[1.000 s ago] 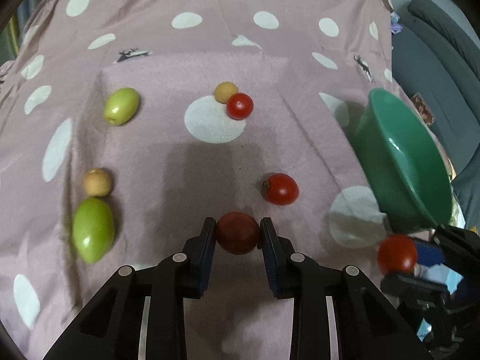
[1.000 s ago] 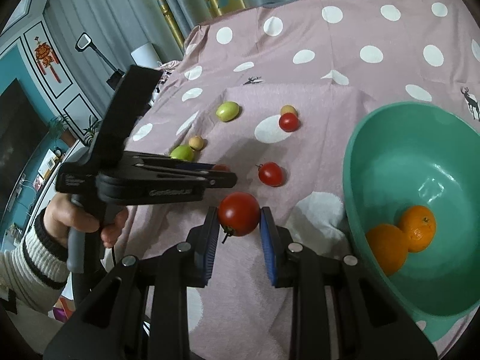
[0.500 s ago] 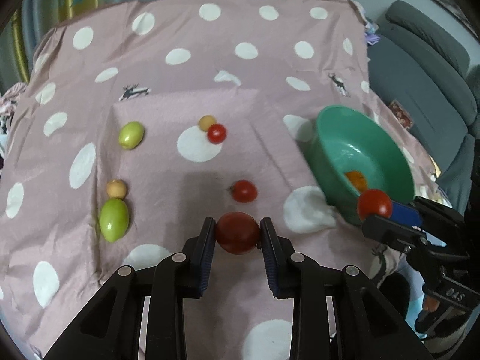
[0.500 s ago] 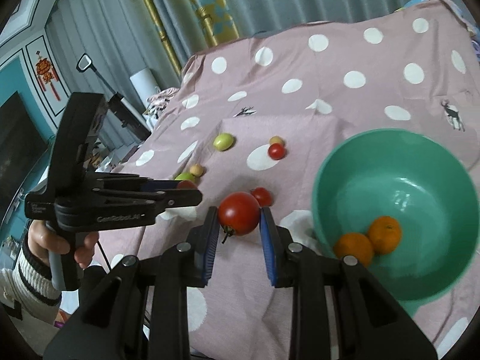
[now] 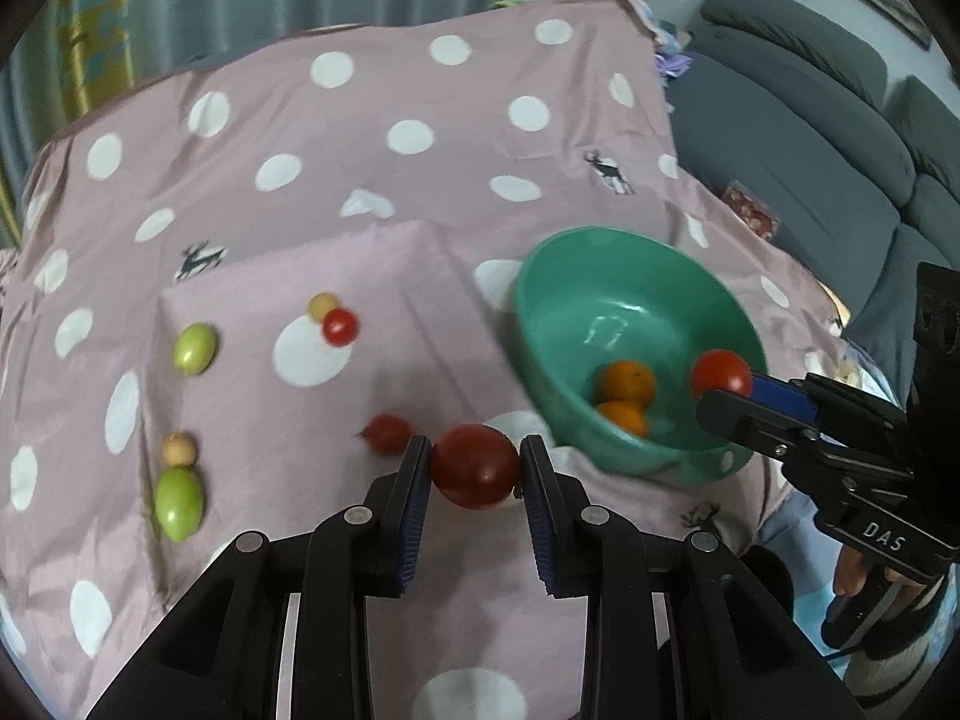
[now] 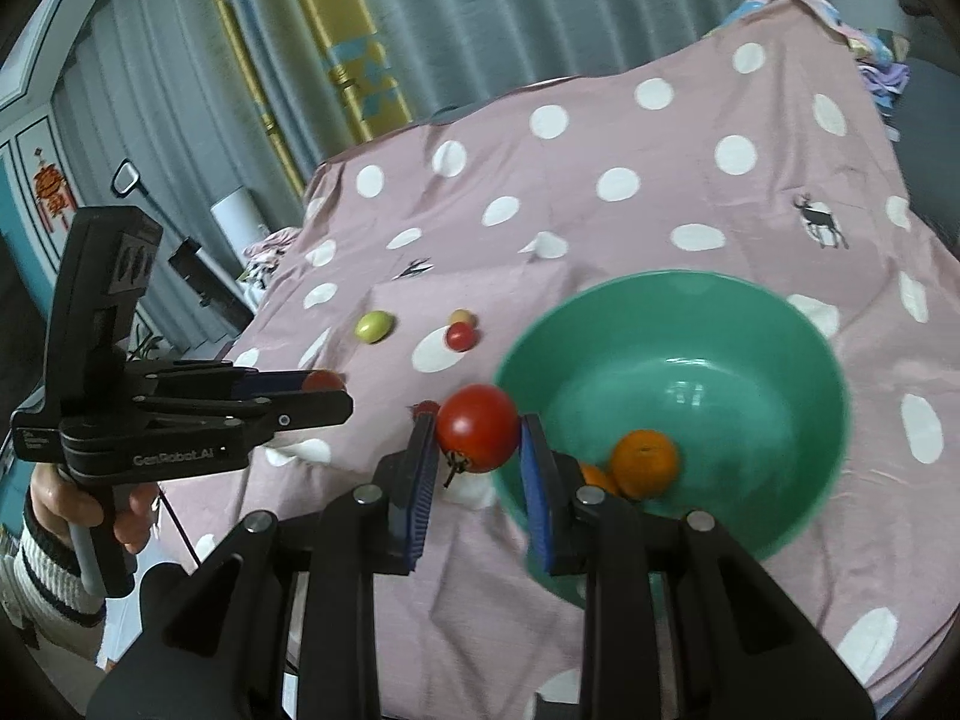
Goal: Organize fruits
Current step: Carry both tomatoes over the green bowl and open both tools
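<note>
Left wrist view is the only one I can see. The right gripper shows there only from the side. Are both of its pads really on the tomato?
Observer: Yes. In the right wrist view the right gripper is shut on the bright red tomato, with one blue pad on each side.
Operator: Does this tomato have its stem?
Observer: Yes, a dark stem hangs at its lower left.
Operator: And what holds my left gripper with the dark red tomato?
Observer: A hand in a striped sleeve grips the handle of the left gripper. Only a red edge of the dark red tomato shows there.
</note>
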A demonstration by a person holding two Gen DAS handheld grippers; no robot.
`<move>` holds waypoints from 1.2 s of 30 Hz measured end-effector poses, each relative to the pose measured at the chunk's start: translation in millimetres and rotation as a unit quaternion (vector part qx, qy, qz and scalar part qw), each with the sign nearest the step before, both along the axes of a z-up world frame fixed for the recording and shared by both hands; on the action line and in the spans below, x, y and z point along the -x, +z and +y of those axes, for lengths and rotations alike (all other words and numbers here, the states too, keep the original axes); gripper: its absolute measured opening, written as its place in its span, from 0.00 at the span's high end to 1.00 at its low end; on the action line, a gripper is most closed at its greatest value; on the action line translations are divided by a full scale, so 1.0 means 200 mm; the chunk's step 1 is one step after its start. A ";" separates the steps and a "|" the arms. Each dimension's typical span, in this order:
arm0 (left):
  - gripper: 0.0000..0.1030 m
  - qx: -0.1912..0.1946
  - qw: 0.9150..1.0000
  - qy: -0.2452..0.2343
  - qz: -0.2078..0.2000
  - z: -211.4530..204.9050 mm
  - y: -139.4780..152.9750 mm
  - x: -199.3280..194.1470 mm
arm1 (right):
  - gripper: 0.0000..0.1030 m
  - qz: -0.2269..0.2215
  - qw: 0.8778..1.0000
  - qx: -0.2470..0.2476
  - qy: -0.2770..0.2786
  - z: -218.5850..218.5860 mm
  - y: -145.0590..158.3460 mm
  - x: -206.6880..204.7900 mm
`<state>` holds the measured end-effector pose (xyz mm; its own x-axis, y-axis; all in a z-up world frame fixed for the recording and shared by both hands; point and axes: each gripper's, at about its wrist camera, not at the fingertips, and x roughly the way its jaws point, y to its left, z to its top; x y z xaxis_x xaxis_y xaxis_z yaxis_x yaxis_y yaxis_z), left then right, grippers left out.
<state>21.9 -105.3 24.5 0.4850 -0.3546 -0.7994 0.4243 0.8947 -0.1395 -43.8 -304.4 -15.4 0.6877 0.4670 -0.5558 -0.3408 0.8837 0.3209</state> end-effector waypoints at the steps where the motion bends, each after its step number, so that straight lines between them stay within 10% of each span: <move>1: 0.70 -0.002 1.000 -0.006 -0.001 -0.03 0.00 -0.01 | 0.73 0.000 1.000 0.000 -0.006 -0.02 0.00 0.00; 36: 0.70 -0.053 0.994 -0.090 0.015 -0.51 -0.17 -0.15 | 0.71 0.038 0.997 0.018 -0.070 -0.23 -0.14 -0.07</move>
<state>50.9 -206.6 -8.6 0.3965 -0.3456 -0.8505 0.5756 0.8153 -0.0630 -29.0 -349.6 -43.4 0.7000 0.3487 -0.6233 -0.1902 0.9322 0.3079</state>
